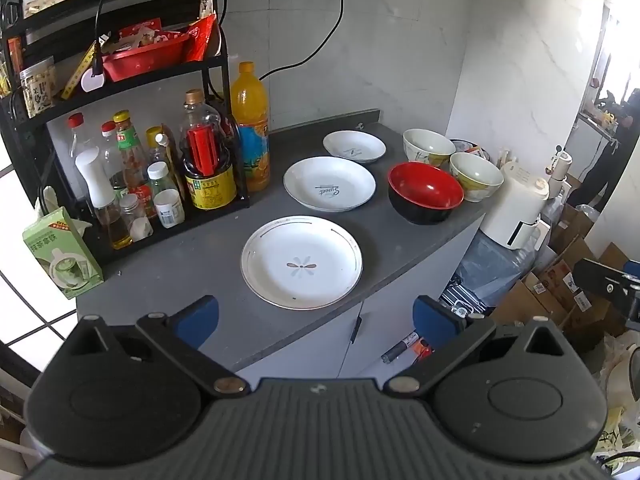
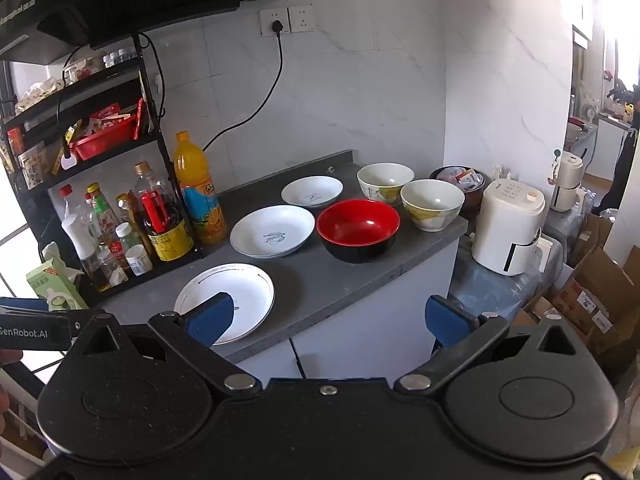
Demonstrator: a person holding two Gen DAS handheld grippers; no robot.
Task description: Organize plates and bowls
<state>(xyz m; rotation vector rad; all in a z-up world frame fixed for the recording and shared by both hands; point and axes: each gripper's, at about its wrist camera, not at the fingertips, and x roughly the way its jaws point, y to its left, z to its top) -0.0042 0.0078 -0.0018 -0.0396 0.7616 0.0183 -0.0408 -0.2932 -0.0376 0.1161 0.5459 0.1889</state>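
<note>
Tongs on both sides are spread wide and empty: left tongs (image 1: pixel 316 316), right tongs (image 2: pixel 328 318). Just ahead of them on the grey worktop (image 1: pixel 180 280) lies the gold-rimmed plate (image 1: pixel 301 262); two white plates (image 1: pixel 329 183) and the red bowl (image 1: pixel 425 192) sit farther ahead, two cream bowls (image 2: pixel 432 204) beyond.

Orange juice bottle (image 1: pixel 251 120) beside condiment rack (image 1: pixel 120 128)

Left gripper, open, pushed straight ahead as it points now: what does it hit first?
Probably the gold-rimmed plate nearest the counter edge, centred ahead of the left gripper. Depth is unclear.
</note>
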